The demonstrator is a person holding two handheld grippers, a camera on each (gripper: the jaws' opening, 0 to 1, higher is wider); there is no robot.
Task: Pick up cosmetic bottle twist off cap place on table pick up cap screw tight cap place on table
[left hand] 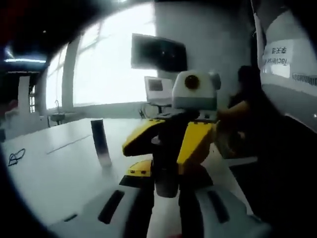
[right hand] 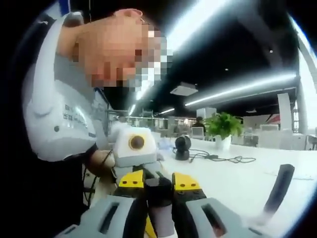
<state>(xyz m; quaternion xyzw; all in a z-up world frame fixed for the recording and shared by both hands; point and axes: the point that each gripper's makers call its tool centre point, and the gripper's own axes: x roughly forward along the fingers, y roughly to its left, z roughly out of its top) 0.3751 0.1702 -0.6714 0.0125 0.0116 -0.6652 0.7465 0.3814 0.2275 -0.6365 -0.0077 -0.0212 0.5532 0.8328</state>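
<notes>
Both claws pinch the bottle between them, mid-twist I judge; a dark stick stands on the bench at 10 o'clock.

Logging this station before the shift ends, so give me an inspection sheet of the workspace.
Surface: white table.
Job's things: dark bottle held above the table between both grippers.
Clutter: tall dark container standing on the table; potted plant.
Grippers: left gripper and right gripper face each other, fingers shut on the bottle.
Cables: black cable lying on the table.
Surroundings: bright windows, wall screen.
</notes>
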